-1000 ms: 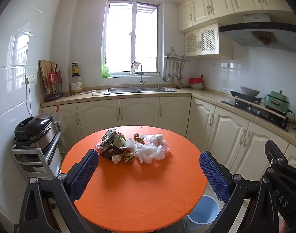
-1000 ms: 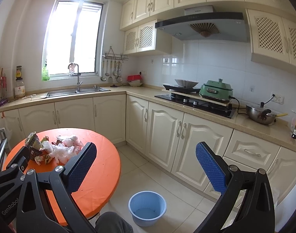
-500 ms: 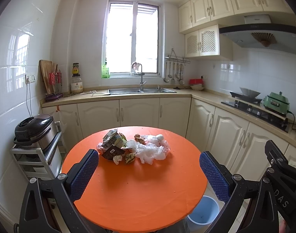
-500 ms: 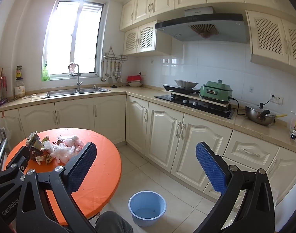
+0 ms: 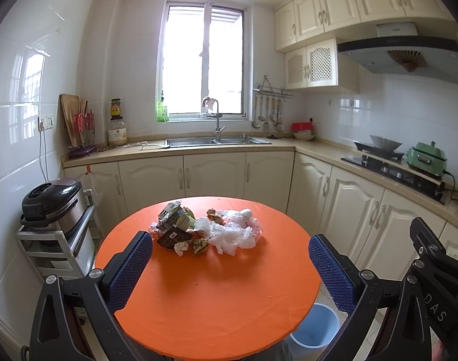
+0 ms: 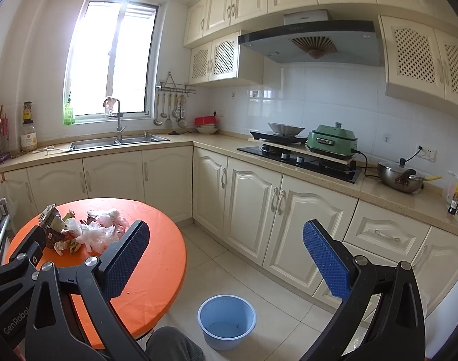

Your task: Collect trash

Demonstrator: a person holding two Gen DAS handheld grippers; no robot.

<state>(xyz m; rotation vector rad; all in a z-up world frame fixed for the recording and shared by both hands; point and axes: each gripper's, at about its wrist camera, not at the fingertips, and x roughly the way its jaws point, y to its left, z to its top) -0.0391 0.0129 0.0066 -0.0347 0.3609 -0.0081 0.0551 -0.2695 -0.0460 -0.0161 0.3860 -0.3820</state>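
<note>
left gripper (image 5: 230, 263) has crept slightly closer to the trash pile (image 5: 204, 228) mid orange table (image 5: 216, 300), fingers wide and empty; right gripper (image 6: 225, 258) unchanged, wide, empty, above the blue bucket (image 6: 226, 320) beside the table, so no pick started

Left tool (image 5: 230, 266) spread wide above orange table (image 5: 216, 300), trash pile (image 5: 204, 230) ahead, blue bucket (image 5: 314, 326) below right

"DAS" is printed in pale letters on the black frame of the right gripper (image 5: 436, 310), seen at the lower right of the left wrist view. "GenRobot", its last letter at the picture's lower edge, is on the left gripper (image 6: 15, 320) frame. Bottle and wrapper labels are too small to read.
</note>
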